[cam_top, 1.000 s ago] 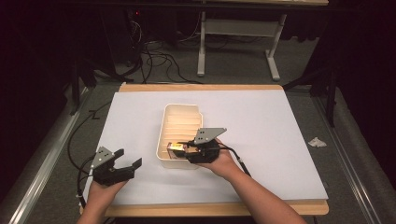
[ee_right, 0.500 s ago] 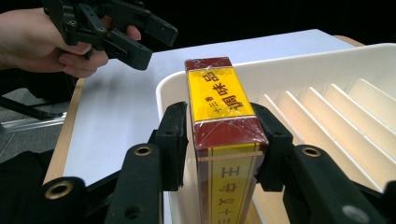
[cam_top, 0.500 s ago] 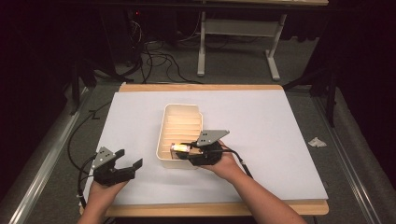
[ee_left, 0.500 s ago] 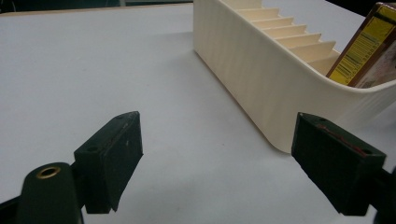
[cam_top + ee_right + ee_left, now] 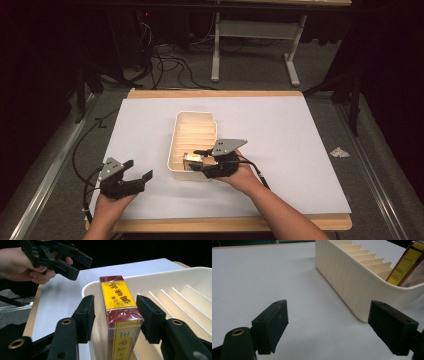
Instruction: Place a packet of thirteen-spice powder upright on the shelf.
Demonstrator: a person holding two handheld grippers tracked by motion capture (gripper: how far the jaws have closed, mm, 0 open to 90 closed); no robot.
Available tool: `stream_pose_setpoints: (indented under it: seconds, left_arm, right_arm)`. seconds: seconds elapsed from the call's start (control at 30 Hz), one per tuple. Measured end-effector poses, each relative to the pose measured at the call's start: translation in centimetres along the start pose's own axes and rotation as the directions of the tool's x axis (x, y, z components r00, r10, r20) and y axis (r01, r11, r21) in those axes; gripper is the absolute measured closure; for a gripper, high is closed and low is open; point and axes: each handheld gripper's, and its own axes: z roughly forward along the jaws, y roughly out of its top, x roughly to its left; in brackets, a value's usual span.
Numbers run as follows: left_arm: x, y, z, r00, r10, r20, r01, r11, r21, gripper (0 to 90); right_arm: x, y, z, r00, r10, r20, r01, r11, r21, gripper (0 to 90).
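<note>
**Right gripper view: box released into the tray**

The right gripper (image 5: 113, 315) has just been opening. Its jaws now stand apart on either side of the red-and-yellow box (image 5: 120, 315), with a visible gap on the left. The box stands upright in the end slot of the cream slotted tray (image 5: 192, 137), so placement appears complete. The left gripper (image 5: 131, 175) rests on the white surface (image 5: 280, 145), jaws apart and holding nothing.
</note>
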Motion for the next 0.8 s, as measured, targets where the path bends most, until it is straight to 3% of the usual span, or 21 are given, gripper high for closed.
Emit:
stream_pose_setpoints:
  seconds: [0.17,0.23,0.47,0.8]
  left_arm:
    - [0.0,0.0,0.0,1.0,0.001,-0.001,-0.001,1.0,-0.001,16.7]
    - [0.0,0.0,0.0,1.0,0.0,-0.001,0.0,1.0,0.002,16.7]
    - [0.0,0.0,0.1,1.0,-0.001,-0.001,0.001,1.0,0.003,16.7]
    - [-0.1,-0.1,0.2,1.0,-0.005,0.001,0.005,1.0,0.007,16.4]
  right_arm:
    - [0.0,0.1,-0.1,0.9999,0.006,0.01,-0.006,1.0,-0.002,43.7]
    - [0.0,0.3,-0.1,0.9995,0.019,0.024,-0.019,1.0,-0.004,34.7]
    - [0.1,0.9,-0.6,0.9977,0.03,0.061,-0.03,1.0,-0.005,21.4]
    - [-0.3,1.3,-2.2,0.9885,0.044,0.145,-0.042,0.999,-0.015,16.4]
